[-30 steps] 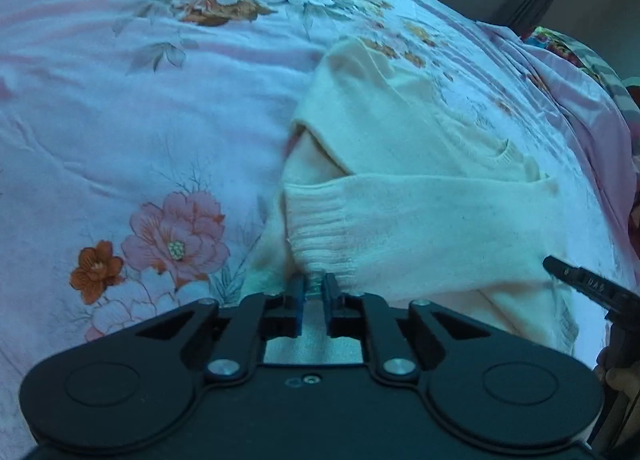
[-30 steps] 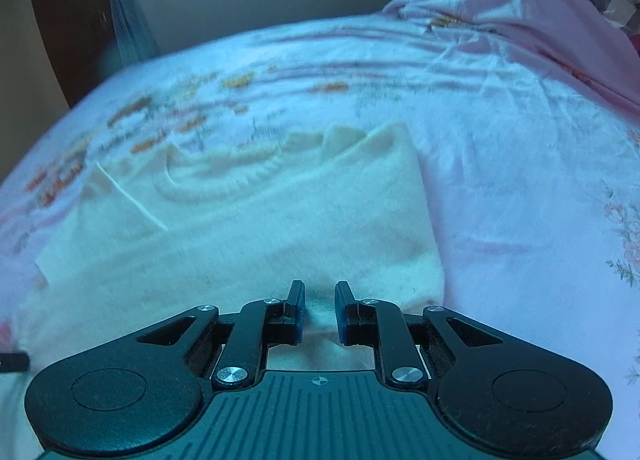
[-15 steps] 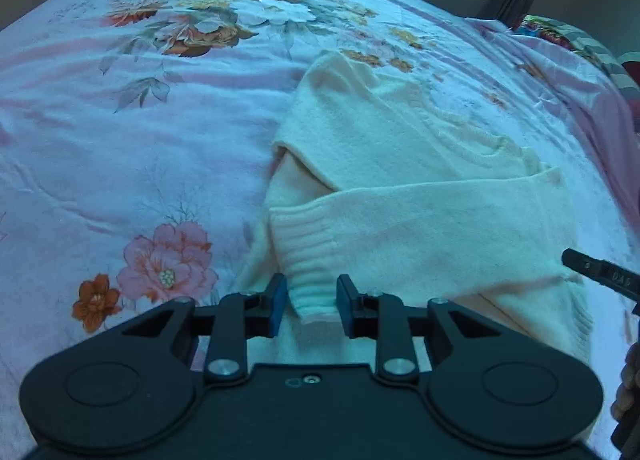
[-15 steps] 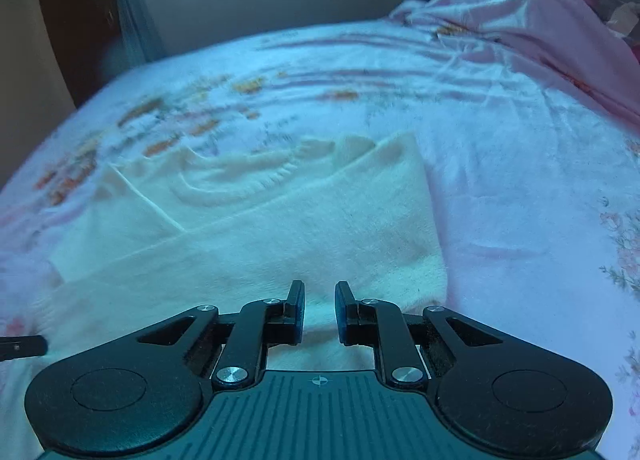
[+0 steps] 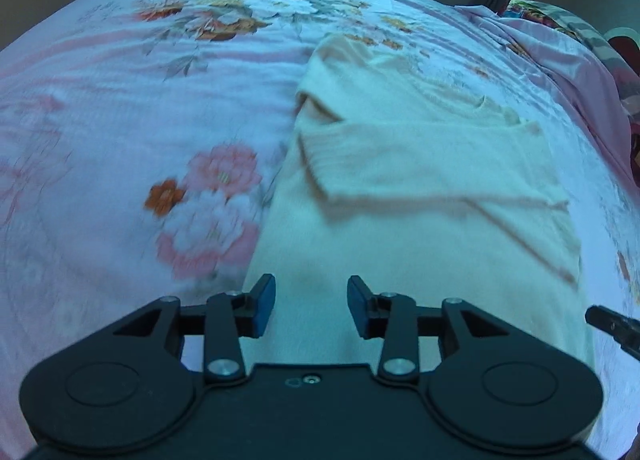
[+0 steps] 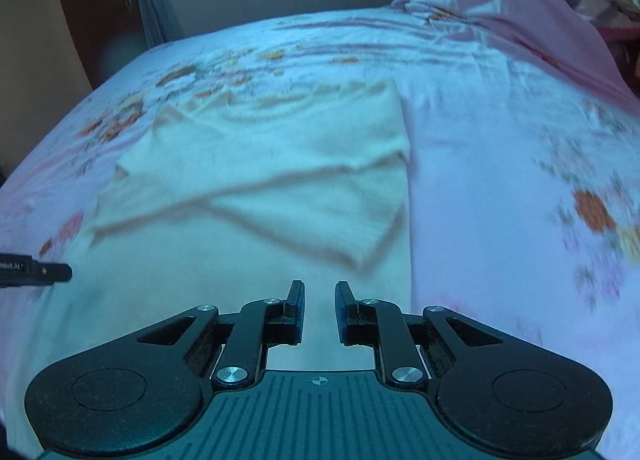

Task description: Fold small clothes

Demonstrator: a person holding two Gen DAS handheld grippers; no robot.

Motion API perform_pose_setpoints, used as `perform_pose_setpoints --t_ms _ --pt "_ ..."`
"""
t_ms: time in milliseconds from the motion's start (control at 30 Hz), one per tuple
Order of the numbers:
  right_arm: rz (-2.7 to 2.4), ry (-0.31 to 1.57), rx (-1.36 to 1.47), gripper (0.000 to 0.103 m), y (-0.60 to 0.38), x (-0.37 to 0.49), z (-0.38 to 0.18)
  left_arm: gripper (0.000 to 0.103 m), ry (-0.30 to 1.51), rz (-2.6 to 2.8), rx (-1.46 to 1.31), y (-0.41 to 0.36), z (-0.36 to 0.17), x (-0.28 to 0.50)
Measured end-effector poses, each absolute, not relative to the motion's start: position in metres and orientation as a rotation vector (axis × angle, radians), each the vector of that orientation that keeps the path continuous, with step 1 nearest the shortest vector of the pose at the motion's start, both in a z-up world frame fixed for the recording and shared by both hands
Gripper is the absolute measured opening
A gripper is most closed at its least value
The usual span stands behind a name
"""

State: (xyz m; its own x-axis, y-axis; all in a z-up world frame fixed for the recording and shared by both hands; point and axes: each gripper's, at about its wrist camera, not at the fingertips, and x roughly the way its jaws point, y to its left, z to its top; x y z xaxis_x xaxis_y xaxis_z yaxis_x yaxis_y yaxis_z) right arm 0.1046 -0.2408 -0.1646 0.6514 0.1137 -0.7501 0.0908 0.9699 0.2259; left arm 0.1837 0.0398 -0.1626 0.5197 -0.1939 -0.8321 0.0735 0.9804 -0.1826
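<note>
The left tool [image 5: 307, 306] is released: its jaws have just been opening and nothing lies between the blue pads, only the cream sweater [image 5: 420, 188] below them. The right tool [image 6: 319, 310] shows a narrow gap between its jaws, with nothing gripped in it either. Each tool's tip edges into the other's view, so the two sit side by side over the near hem.

The sweater lies flat on the floral bed sheet [image 5: 120, 148], toward the right of the left wrist view, neckline at the far end. Both sleeves are already folded across the chest, the ribbed cuff [image 5: 316, 156] of the upper one ending near the sweater's left edge.

The step in hand looks like taking the bottom hem to fold it up toward the collar. To do it well, each tool should pinch the hem near its own corner, catching both layers of knit, then lift together and carry evenly so the crossed sleeves stay put.

Both tools point steeply down at the bed, held level with no obvious roll.
</note>
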Motion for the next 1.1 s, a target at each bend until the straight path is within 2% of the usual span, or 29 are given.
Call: perform_pose_setpoints --t_ms 300,700,733,767,800,833,967,1000,1033,1067,1100 --pt "-0.017 0.922 0.283 0.016 -0.236 0.012 -0.182 0.037 1.017 -0.178 -0.083 0.066 -0.167 0.118" --pt "-0.037 0.964 0.296 0.016 -0.241 -0.041 -0.184 0.039 1.038 -0.156 -0.087 0.097 -0.173 0.071" --pt "-0.047 0.967 0.297 0.018 -0.242 -0.044 -0.184 0.039 1.039 -0.156 -0.087 0.097 -0.174 0.069" --pt "-0.056 0.971 0.307 0.025 -0.244 -0.047 -0.186 0.04 1.042 -0.159 -0.088 0.097 -0.175 0.066" --pt "-0.062 0.976 0.32 0.051 -0.246 -0.05 -0.188 0.039 1.045 -0.162 -0.092 0.097 -0.175 0.064" --pt "-0.07 0.979 0.337 0.071 -0.248 -0.054 -0.19 0.039 1.045 -0.167 -0.097 0.098 -0.176 0.061" --pt "-0.048 0.977 0.381 0.071 -0.245 -0.063 -0.195 0.039 1.055 -0.18 -0.121 0.101 -0.18 0.056" --pt "-0.052 0.979 0.392 0.068 -0.244 -0.063 -0.196 0.038 1.058 -0.181 -0.127 0.102 -0.181 0.056" --pt "-0.052 0.979 0.403 0.056 -0.244 -0.064 -0.197 0.038 1.061 -0.181 -0.133 0.103 -0.181 0.055" --pt "-0.046 0.98 0.419 0.049 -0.244 -0.064 -0.198 0.037 1.065 -0.181 -0.14 0.104 -0.181 0.054" --pt "-0.041 0.983 0.433 0.039 -0.245 -0.064 -0.199 0.036 1.068 -0.18 -0.144 0.104 -0.182 0.053"
